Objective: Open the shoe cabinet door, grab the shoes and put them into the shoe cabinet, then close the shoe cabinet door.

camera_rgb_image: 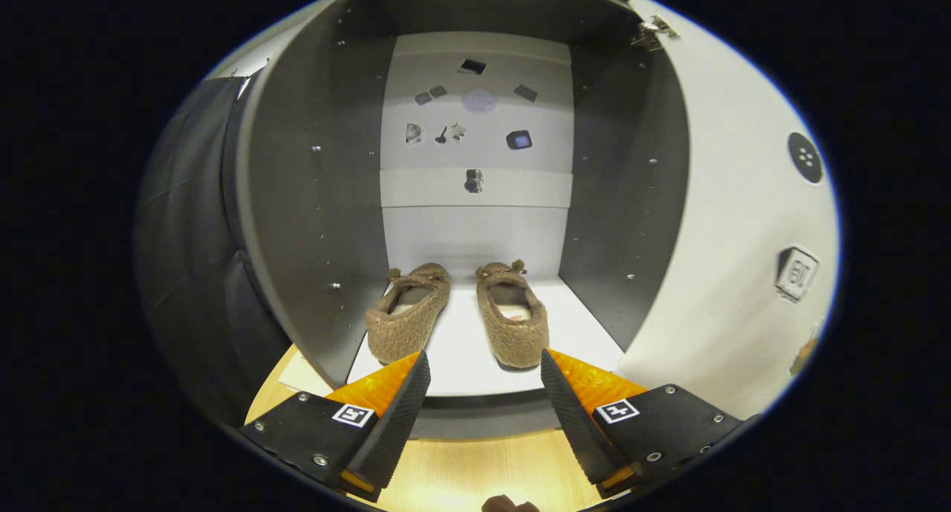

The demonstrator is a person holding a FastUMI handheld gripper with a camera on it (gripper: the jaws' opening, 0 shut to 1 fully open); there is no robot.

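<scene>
1. My gripper (484, 367) is spread and empty, near the cabinet (297, 222) mouth.
2. Both shoes (407, 311) are side by side on the cabinet floor.
3. Door (713, 274) open at right; I'd push its outer edge to swing it closed.

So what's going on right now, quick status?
Gripper open, fingers holding nothing. Both shoes on the cabinet floor, just beyond the fingers. Door open; nothing blocking it.

Two fuzzy brown shoes (461, 311) are seen side by side on the white shelf (461, 367) inside the shoe cabinet (312, 222), toes far. The cabinet appears to be carried by a wooden bench (475, 471).

The open tool (483, 374) is held just near of the shelf edge.
</scene>
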